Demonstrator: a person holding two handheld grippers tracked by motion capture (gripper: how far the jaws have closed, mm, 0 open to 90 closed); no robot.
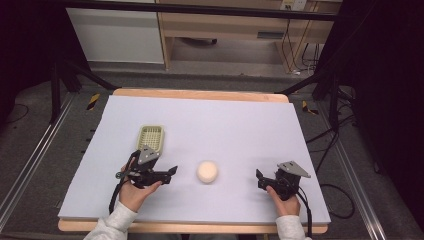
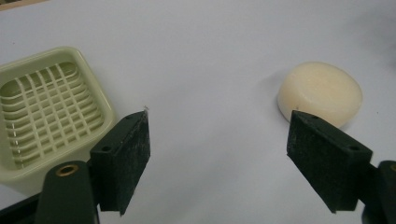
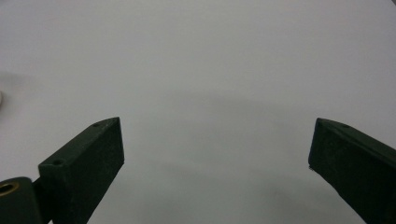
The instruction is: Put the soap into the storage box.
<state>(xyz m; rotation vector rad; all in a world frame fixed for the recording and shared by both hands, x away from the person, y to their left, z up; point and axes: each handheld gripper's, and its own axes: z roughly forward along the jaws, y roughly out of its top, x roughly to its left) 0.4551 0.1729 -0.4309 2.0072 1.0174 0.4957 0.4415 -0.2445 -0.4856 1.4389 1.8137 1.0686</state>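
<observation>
Near the tabletop's [image 1: 210, 115] front edge, the left tongs [image 2: 218, 149] and right tongs [image 3: 215, 158] both gape, holding nothing. Between them lies a round cream puck, possibly soap [image 1: 207, 171], just off the left tongs' tips, probably its target. Farther back left sits a pale green slotted plastic tray [image 1: 150, 138], likely its destination.

The left gripper's [image 2: 218, 158] jaws partly cover the soap dish [image 2: 46, 107] and soap [image 2: 322, 91].

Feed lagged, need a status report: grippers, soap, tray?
Left gripper open, empty. Right gripper open, empty. Round soap on mat between them, untouched. Green tray empty; nothing blocking.
</observation>
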